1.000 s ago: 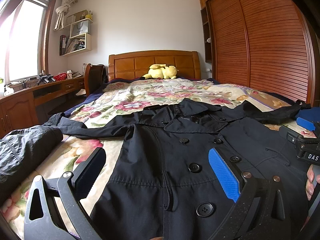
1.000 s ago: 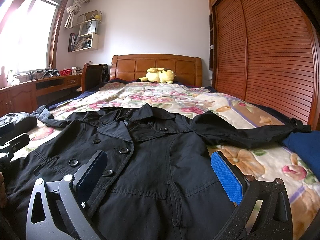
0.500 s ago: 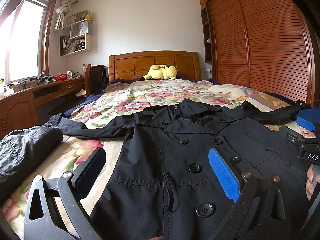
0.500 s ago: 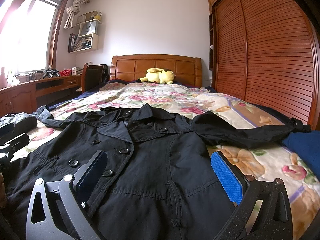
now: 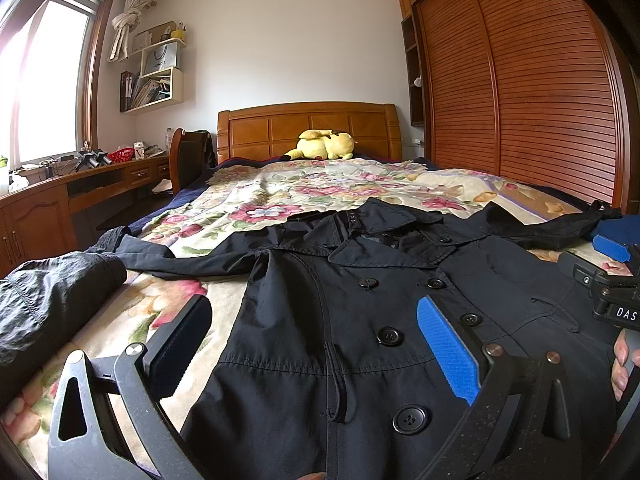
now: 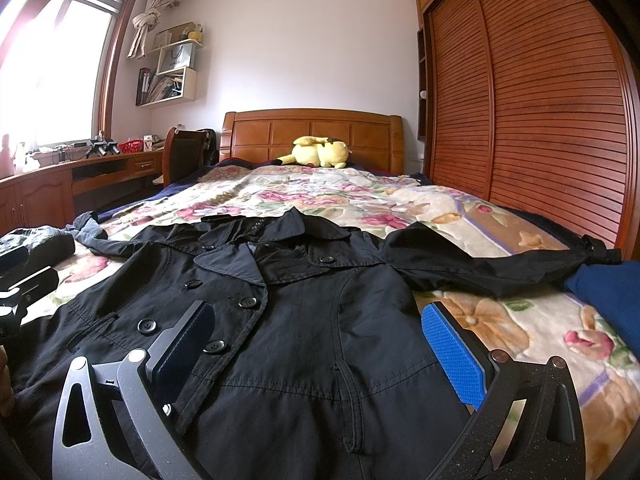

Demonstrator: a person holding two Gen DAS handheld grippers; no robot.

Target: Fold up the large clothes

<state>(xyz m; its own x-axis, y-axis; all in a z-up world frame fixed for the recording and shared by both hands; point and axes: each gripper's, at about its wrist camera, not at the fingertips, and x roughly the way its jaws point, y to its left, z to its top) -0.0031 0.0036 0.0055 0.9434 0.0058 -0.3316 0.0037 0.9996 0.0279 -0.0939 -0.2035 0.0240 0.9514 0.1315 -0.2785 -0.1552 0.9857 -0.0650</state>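
A black double-breasted coat [image 5: 360, 320] lies flat, front up, on the floral bedspread [image 5: 320, 192], collar toward the headboard and both sleeves spread out. My left gripper [image 5: 312, 344] is open and empty, low over the coat's left half. My right gripper [image 6: 316, 344] is open and empty, low over the coat's [image 6: 304, 320] right half. The right gripper also shows at the right edge of the left wrist view [image 5: 612, 280]. The left sleeve [image 5: 152, 252] reaches left; the right sleeve [image 6: 500, 268] reaches right.
A dark garment [image 5: 48, 304] is bundled at the bed's left edge. A blue cloth [image 6: 608, 292] lies at the right edge. A yellow plush toy [image 5: 324, 146] sits by the wooden headboard [image 5: 308, 128]. A wardrobe [image 5: 520, 92] stands right, a desk [image 5: 80, 188] left.
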